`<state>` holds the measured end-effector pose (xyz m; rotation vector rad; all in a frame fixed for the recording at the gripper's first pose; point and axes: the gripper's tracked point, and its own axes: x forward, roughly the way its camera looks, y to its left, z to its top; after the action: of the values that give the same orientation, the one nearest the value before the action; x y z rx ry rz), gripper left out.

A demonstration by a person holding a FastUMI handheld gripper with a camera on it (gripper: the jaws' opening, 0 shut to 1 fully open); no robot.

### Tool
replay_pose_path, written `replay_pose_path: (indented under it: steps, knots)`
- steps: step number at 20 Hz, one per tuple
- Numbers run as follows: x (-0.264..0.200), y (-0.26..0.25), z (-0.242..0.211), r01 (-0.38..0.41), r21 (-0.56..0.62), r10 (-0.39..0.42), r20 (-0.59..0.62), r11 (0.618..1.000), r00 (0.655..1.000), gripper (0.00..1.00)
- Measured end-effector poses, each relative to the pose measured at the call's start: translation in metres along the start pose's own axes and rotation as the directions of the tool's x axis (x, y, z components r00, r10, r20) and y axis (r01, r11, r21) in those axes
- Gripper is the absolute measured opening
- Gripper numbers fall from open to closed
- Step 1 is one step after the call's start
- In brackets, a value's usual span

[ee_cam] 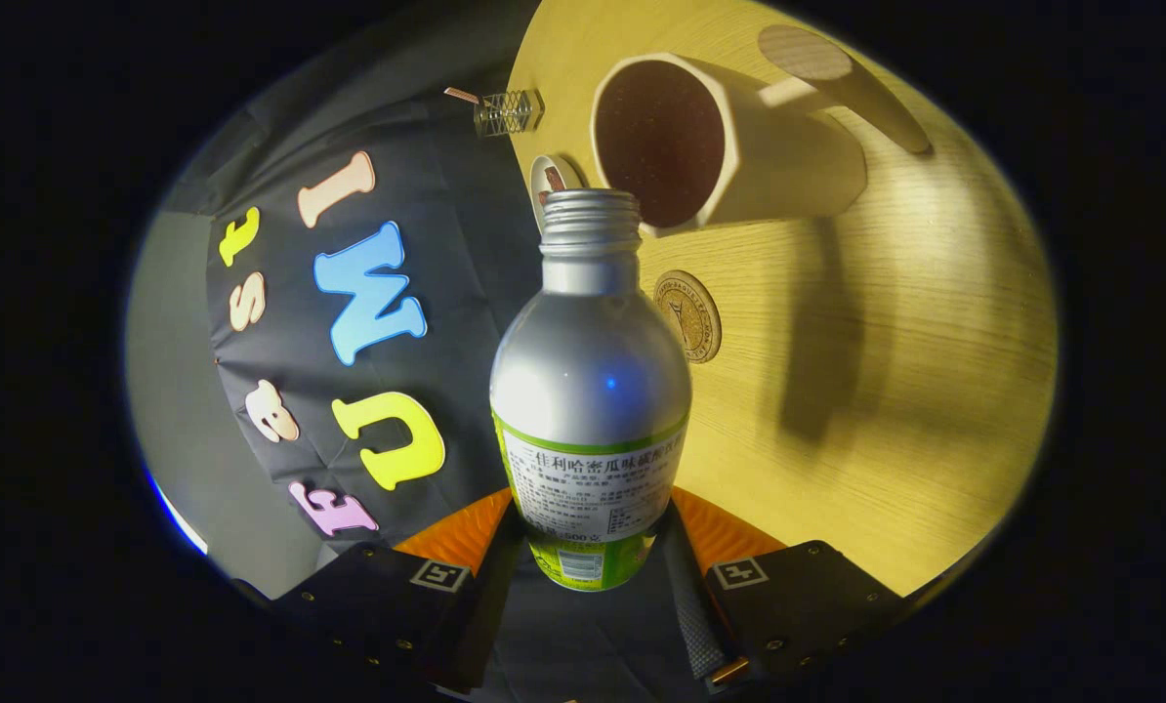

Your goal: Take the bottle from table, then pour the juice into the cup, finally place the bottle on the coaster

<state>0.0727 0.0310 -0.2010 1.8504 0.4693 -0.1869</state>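
step: pouring | gripper [591, 561] fingers clamp the bottle [590, 391] at its label | uncapped mouth just short of the cup [729, 142] rim | coaster [687, 315] beyond on table [886, 391] | advice: tip slowly, mouth over opening

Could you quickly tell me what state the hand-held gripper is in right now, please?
Hand-held gripper: closed on the bottle, both fingers pressing its lower body, its open mouth tilted toward the cup.
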Motion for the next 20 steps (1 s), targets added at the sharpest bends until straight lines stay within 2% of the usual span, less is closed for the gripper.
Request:
replay_pose_path:
  steps: [20]
  knots:
    - [-0.001, 0.021, 0.003, -0.011, 0.156, 0.015, -0.021, 0.988, 1.0, 0.75]
